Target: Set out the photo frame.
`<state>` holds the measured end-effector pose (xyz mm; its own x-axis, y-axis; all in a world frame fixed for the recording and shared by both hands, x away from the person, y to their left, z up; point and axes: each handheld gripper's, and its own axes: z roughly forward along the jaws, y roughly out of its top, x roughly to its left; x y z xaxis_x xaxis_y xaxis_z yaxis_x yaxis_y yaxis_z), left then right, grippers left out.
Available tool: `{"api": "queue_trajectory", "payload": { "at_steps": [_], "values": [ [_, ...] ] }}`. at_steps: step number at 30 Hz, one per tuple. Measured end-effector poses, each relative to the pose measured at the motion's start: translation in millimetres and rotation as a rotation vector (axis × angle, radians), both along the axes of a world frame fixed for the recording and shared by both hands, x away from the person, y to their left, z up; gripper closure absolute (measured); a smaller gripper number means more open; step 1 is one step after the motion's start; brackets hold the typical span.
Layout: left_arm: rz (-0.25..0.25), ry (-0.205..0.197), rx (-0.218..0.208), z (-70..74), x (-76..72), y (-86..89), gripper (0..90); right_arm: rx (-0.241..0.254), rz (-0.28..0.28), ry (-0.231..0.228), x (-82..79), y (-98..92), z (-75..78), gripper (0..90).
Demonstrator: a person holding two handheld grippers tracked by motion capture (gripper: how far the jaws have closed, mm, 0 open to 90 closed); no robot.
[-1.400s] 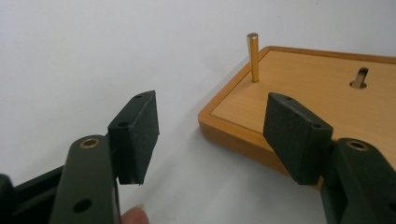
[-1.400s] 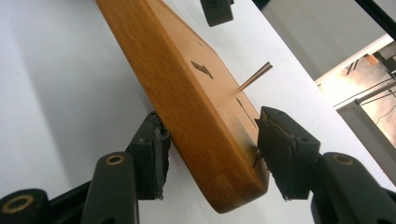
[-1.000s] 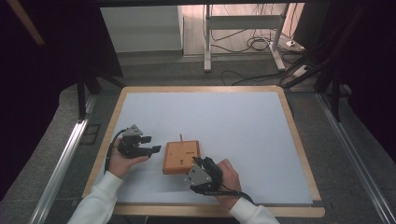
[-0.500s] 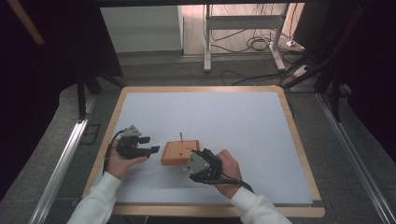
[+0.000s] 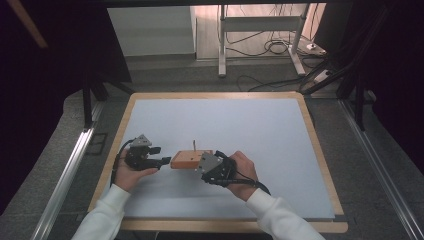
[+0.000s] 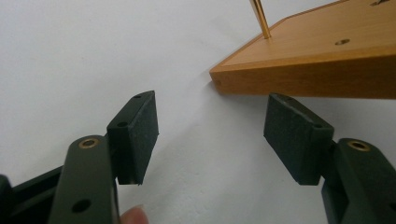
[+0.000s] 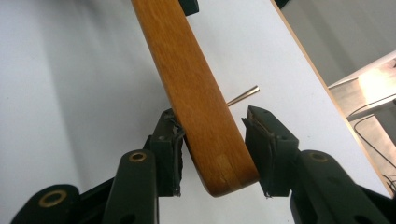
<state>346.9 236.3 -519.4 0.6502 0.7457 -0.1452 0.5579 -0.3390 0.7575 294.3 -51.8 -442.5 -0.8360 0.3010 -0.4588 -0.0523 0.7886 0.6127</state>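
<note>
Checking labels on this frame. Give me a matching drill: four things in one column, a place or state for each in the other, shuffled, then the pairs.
Column one:
1. left tool
2. right tool
3. wooden block
4. brass pin

Column two:
A. stands up from the block's top face
B. jaws around one end of the block, just been closing
C. jaws apart, nothing between them
D. tilted, one end lifted off the white table

Pairs: 1-C, 2-B, 3-D, 4-A

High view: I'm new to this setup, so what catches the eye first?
A wooden block with a thin brass pin sits near the white table's front edge. The right gripper clamps its right end, jaws just closing. The left gripper waits open beside its left end.
</note>
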Motion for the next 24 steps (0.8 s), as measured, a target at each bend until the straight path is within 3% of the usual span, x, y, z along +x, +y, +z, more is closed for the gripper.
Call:
{"api": "queue_trajectory", "payload": {
  "at_steps": [18, 24],
  "values": [
    [-0.009, -0.005, 0.031, -2.7, 0.9, -1.9, 34.5, -0.002, 0.065, -0.002, 20.1, 11.0, 16.4, 67.0],
    [-0.009, 0.000, 0.034, -3.2, 0.7, -3.3, 34.3, 0.041, 0.058, 0.015, 28.4, 11.7, 25.7, 69.2]
  ]
}}
